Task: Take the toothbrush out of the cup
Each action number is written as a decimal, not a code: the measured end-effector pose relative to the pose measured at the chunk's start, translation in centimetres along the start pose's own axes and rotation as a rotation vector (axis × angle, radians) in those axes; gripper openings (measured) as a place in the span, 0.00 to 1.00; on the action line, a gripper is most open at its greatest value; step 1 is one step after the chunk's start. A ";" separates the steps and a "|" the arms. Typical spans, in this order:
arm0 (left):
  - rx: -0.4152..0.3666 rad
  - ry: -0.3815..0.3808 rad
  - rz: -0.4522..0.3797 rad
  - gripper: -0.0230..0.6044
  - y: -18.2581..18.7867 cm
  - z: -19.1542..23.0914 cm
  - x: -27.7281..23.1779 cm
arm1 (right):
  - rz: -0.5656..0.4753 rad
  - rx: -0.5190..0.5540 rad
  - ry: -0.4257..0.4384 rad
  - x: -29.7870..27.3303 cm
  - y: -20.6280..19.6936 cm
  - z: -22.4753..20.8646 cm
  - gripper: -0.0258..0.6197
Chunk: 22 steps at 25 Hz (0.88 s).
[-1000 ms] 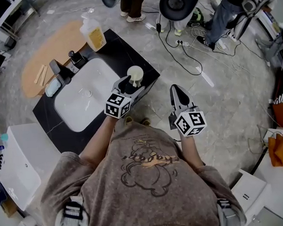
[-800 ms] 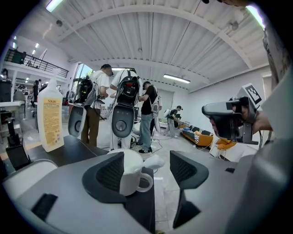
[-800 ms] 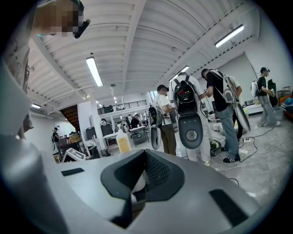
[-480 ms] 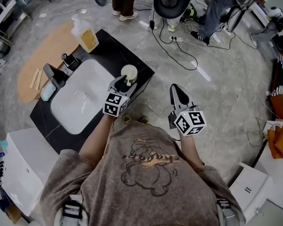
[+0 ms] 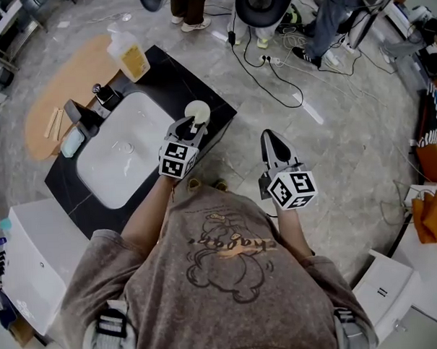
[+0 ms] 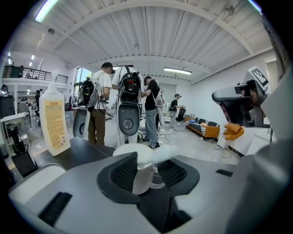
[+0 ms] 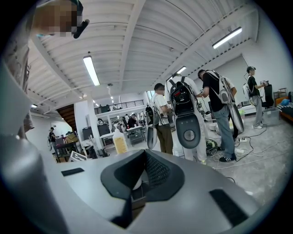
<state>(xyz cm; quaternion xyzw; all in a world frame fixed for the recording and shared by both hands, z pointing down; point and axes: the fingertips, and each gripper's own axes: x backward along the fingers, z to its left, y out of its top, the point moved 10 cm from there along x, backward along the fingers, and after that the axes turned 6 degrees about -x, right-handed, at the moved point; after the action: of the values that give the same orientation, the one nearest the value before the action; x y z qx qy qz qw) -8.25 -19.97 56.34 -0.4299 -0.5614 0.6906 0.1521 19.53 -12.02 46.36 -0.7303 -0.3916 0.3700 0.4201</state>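
Left gripper view: we find the left gripper [image 6: 147, 161] half-closed, its jaws having just been closing toward the toothbrush [image 6: 168, 153] without yet pinching it. The toothbrush leans in the cup [image 6: 143, 177] on the counter [image 6: 87, 153]. Removal remains outstanding. The right gripper [image 7: 144, 161] is closed and empty.

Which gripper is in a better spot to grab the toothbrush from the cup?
Left. The left gripper sits at the white cup, its jaws just closing with the toothbrush between them. The right gripper, jaws together, hangs over the floor, away from the counter.
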 end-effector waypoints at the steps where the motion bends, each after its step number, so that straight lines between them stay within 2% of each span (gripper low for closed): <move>1: -0.002 0.004 0.002 0.27 0.0 0.1 0.0 | 0.000 0.001 -0.001 0.0 0.0 0.0 0.04; 11: -0.005 0.061 0.023 0.14 0.0 0.9 0.1 | 0.002 0.001 0.005 -0.5 0.0 0.4 0.04; 22: -0.004 0.073 0.022 0.13 0.9 1.2 0.3 | 0.004 0.003 0.011 -0.6 0.0 0.8 0.04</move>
<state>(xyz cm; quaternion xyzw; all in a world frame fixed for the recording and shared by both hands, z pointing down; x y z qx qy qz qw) -9.10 -20.85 55.40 -0.4611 -0.5522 0.6749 0.1641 18.57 -12.34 46.16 -0.7323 -0.3872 0.3676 0.4227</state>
